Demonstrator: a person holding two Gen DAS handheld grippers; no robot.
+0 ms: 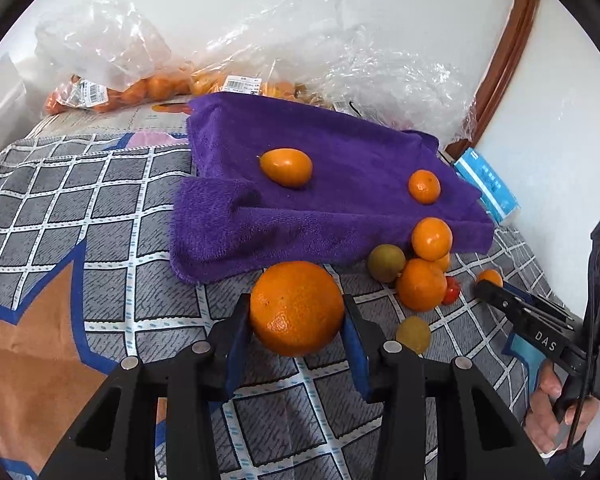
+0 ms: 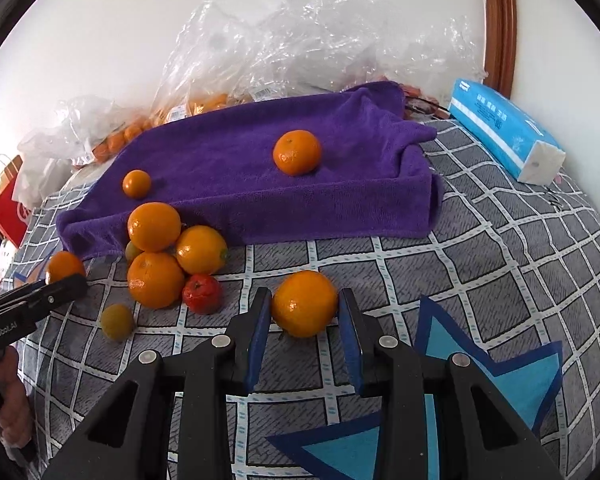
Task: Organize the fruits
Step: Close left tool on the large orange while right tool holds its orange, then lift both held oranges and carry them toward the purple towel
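Gripping a large orange between both pads, the left gripper holds it just short of the purple towel. The right gripper brackets a smaller mandarin on the checked cloth; whether it clamps is unclear. Carrying the orange level and releasing it on flat towel should stop it rolling.

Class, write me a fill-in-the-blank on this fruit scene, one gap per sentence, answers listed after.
1. The left gripper is closed around a large ____.
2. The towel under two of the fruits is ____ in colour.
3. The single red fruit lies on the ____ bedcover, off the towel.
4. The right gripper flanks a smaller orange, the fruit sitting ____ its fingers.

Answers: orange; purple; checked; between
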